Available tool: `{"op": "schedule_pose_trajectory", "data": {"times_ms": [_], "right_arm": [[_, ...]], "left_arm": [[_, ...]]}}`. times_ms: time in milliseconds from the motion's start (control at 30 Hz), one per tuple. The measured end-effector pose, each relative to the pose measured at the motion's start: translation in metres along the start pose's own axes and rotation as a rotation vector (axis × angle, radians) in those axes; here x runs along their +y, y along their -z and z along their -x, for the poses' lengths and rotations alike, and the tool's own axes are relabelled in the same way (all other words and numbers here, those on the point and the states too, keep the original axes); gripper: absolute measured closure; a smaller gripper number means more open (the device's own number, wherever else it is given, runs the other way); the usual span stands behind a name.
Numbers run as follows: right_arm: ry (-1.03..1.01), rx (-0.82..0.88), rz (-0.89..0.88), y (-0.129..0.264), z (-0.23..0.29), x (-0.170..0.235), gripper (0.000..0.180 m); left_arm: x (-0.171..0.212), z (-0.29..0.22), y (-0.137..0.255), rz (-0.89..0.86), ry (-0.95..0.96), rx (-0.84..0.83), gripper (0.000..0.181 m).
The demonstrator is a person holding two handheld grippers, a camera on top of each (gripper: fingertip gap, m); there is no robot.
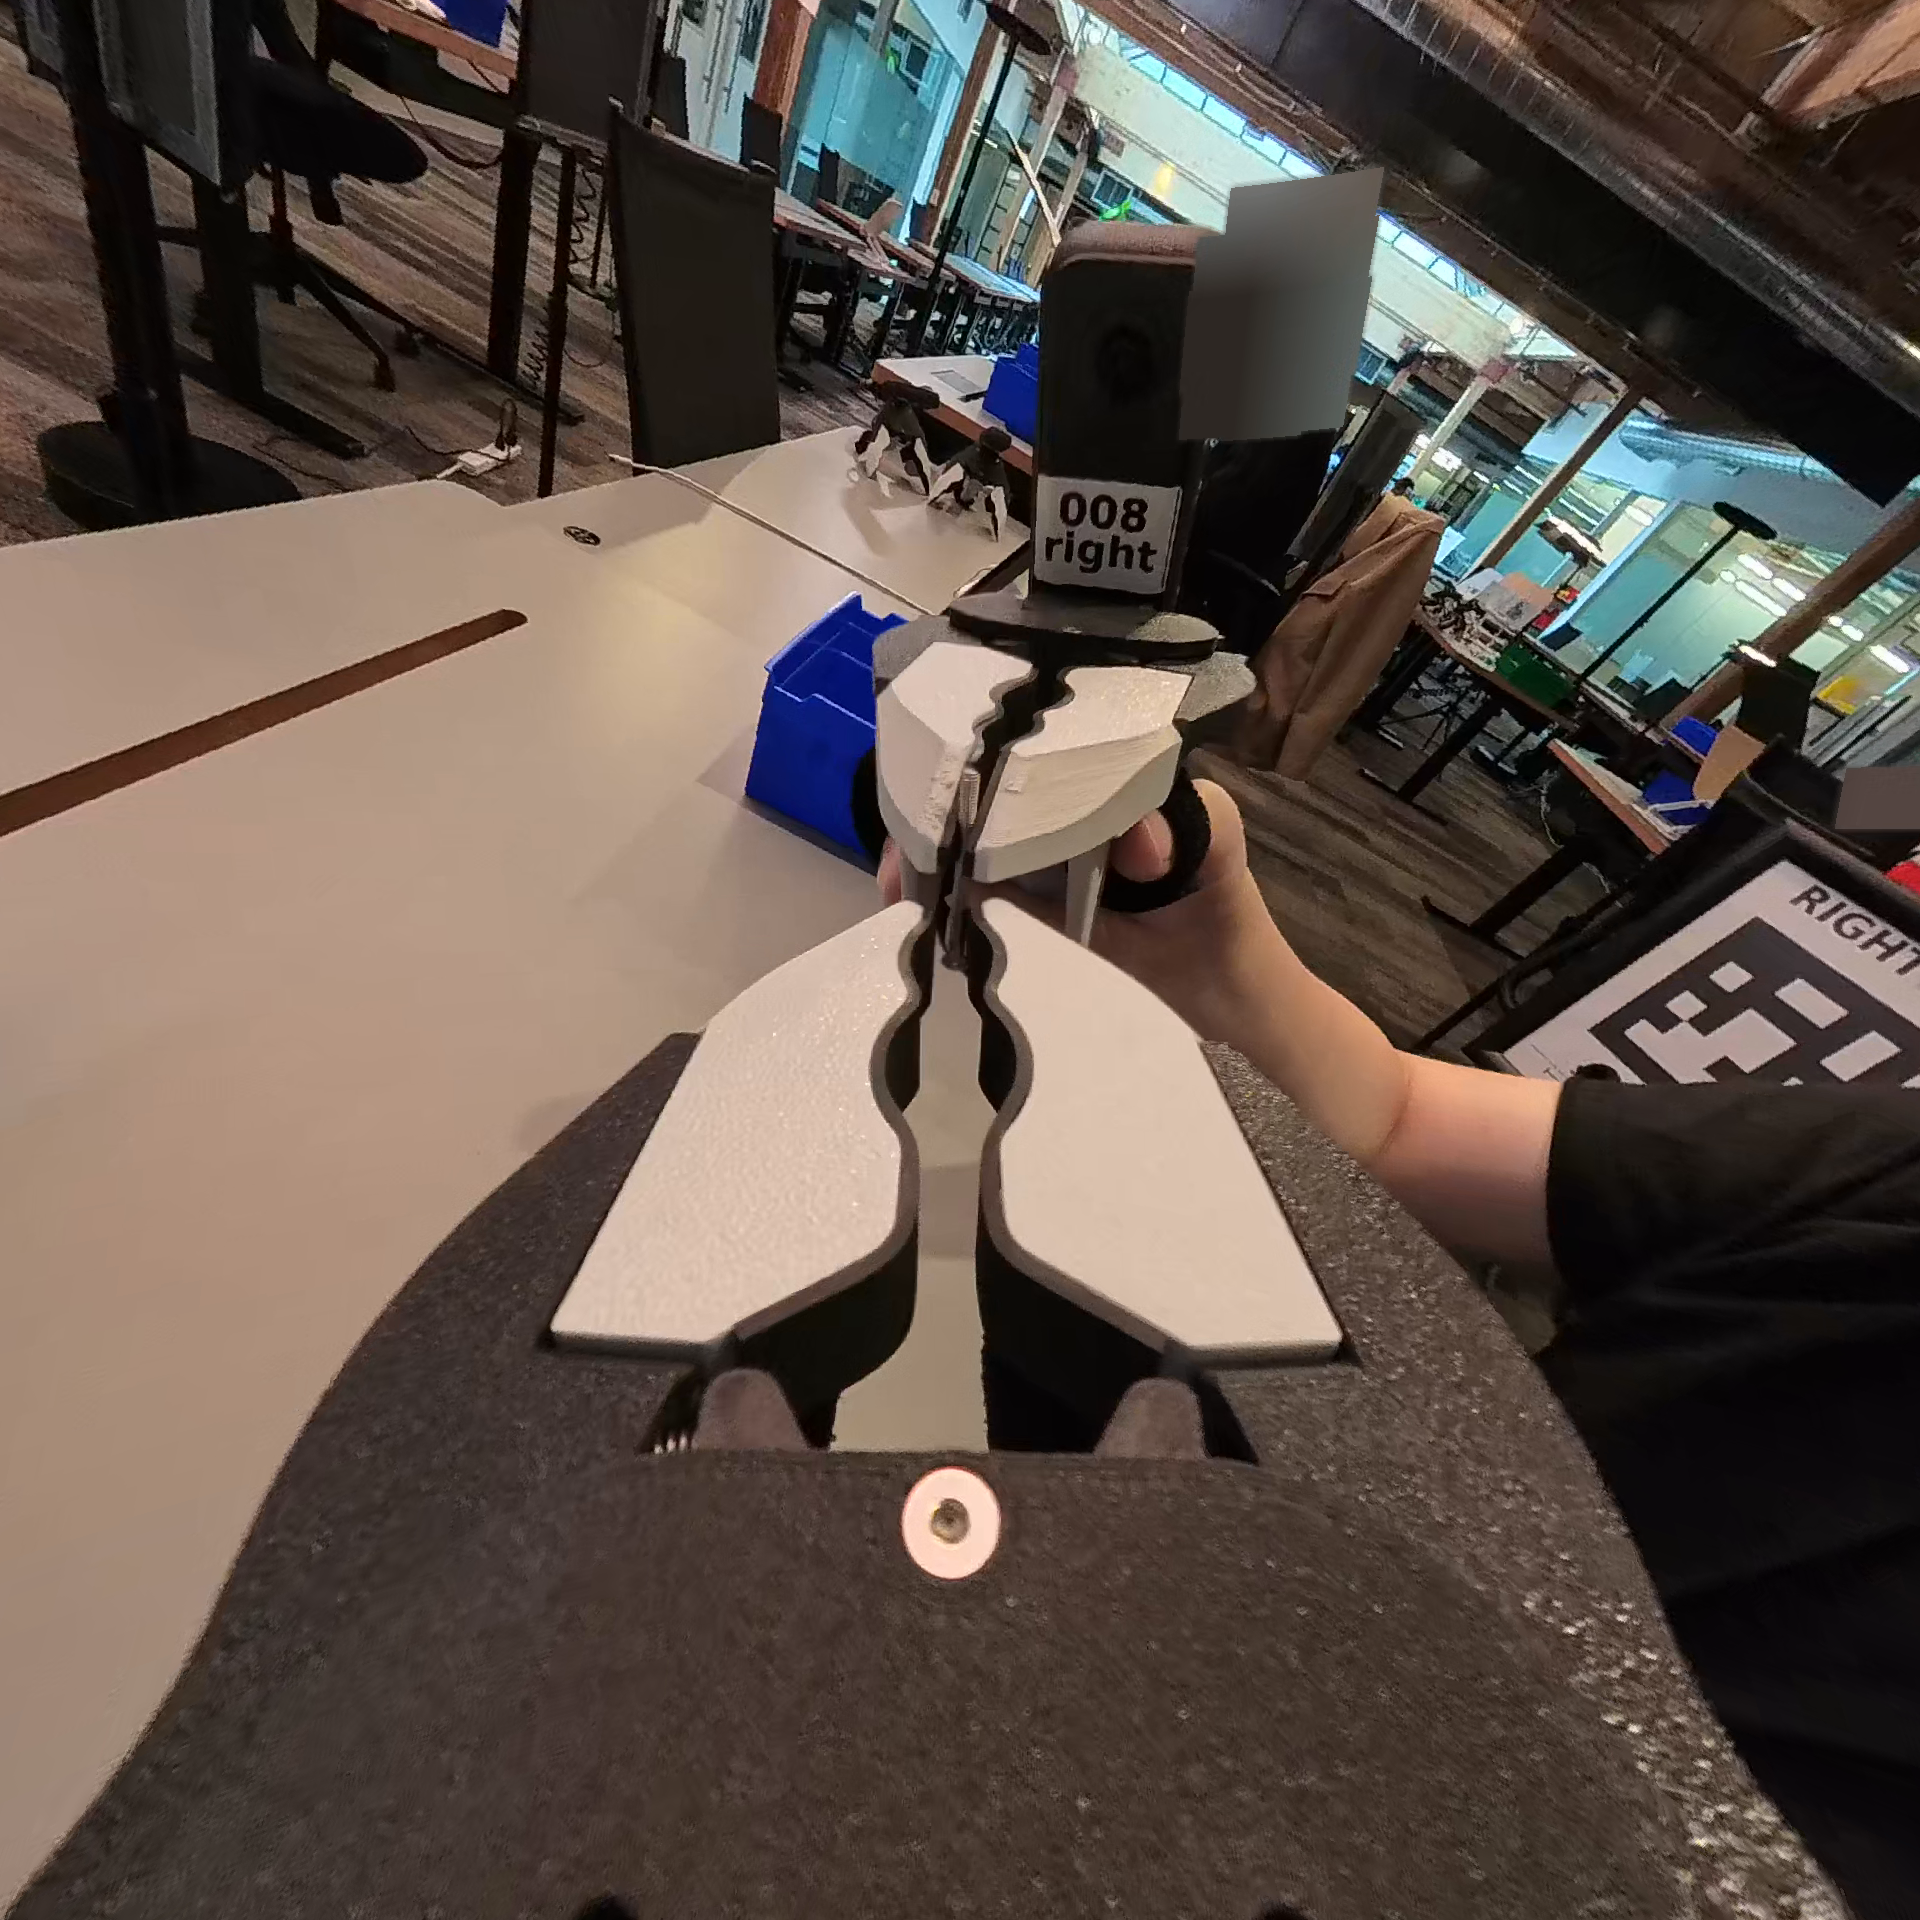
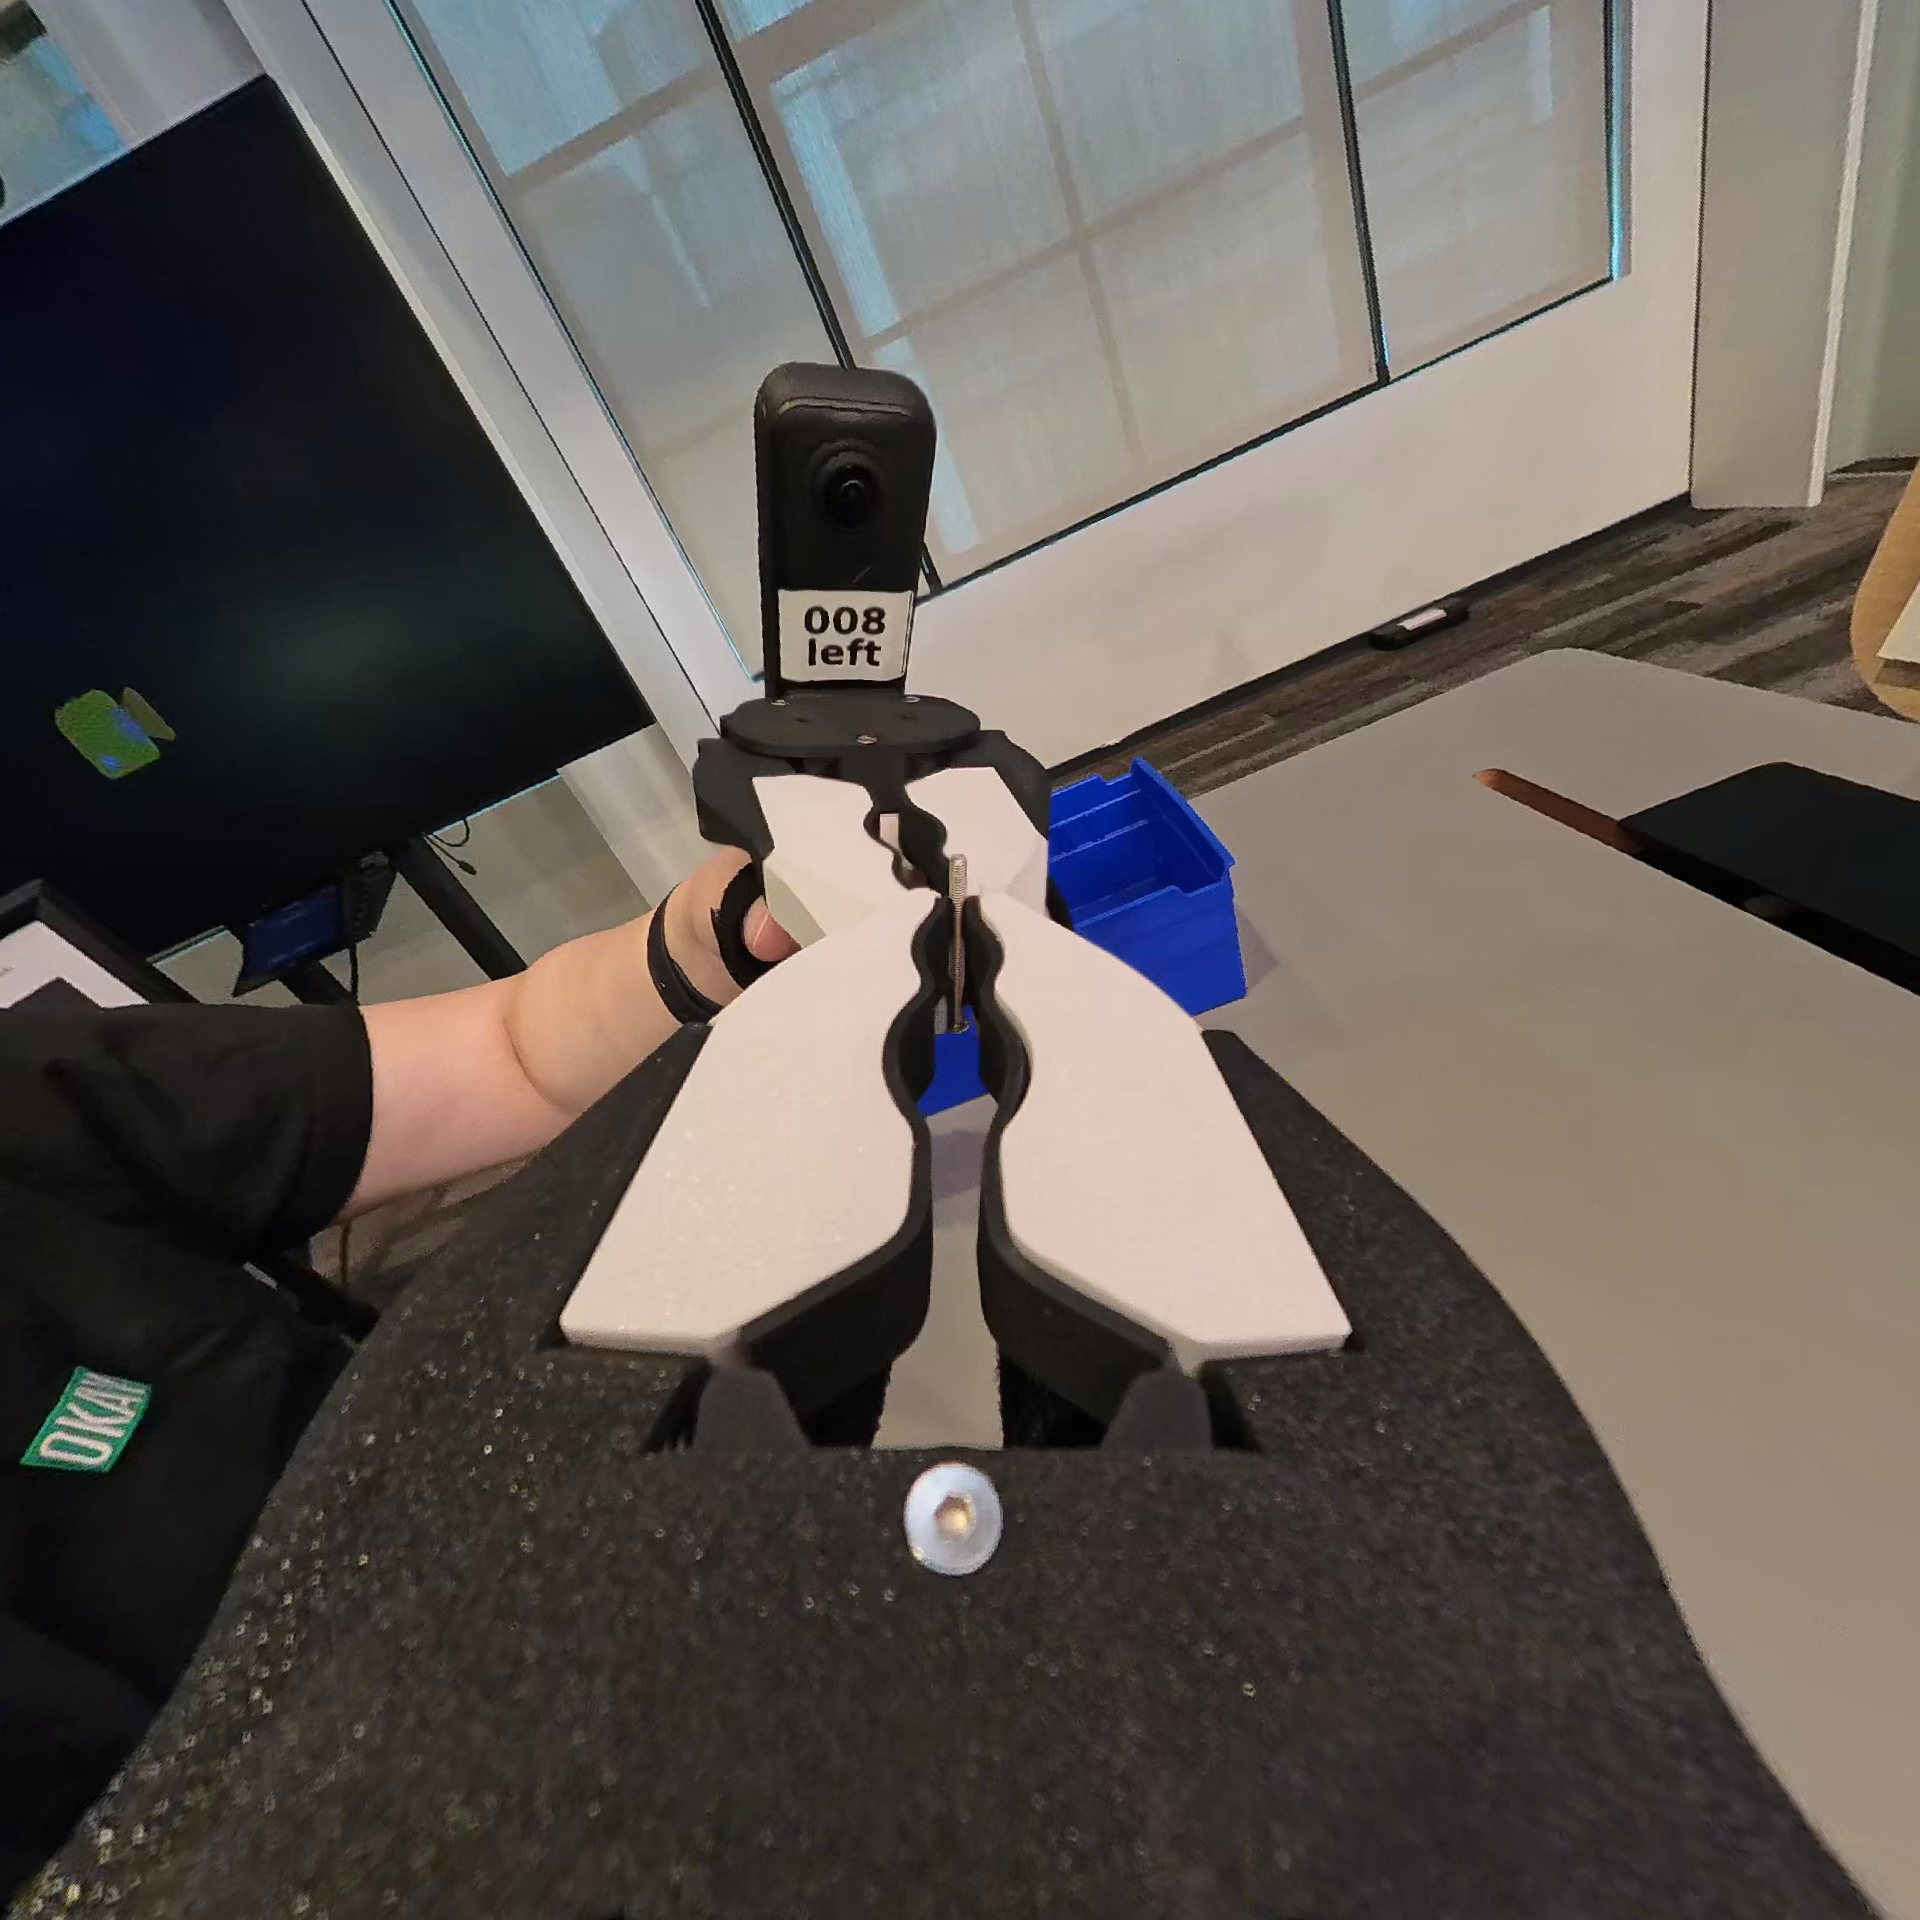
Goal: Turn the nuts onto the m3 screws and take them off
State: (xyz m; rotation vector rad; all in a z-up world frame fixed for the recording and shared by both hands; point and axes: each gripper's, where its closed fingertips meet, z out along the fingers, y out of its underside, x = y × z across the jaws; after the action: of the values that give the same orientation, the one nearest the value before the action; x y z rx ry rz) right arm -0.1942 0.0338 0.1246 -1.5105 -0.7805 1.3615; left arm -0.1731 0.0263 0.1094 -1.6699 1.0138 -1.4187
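A: Item one, right gripper point(image 2: 954, 935)?
B: Fingers pinched together on a thin silver m3 screw point(image 2: 956, 940); the screw stands upright, its threaded end poking above the tips.
A: Item two, left gripper point(image 1: 951, 935)?
B: Tips nearly together, meeting the right gripper tip to tip at the screw's lower end point(image 1: 953, 930). Whether it holds a nut there, I cannot tell; too small.
A: Item three, surroundings?
B: Both grippers held in the air above a pale grey table point(image 1: 312, 935). A blue bin point(image 2: 1143, 904) sits on the table behind them, near its edge.
A: Hands?
B: One hand point(image 1: 1174, 894) on each handle, black sleeves.
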Motion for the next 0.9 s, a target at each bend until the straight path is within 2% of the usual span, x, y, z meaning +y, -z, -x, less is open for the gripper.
{"op": "schedule_pose_trajectory", "data": {"times_ms": [900], "right_arm": [[-0.017, 0.001, 0.009, 0.0049, -0.0044, 0.0007, 0.178]], "left_arm": [[0.0022, 0.0014, -0.0053, 0.046, 0.016, 0.016, 0.178]]}}
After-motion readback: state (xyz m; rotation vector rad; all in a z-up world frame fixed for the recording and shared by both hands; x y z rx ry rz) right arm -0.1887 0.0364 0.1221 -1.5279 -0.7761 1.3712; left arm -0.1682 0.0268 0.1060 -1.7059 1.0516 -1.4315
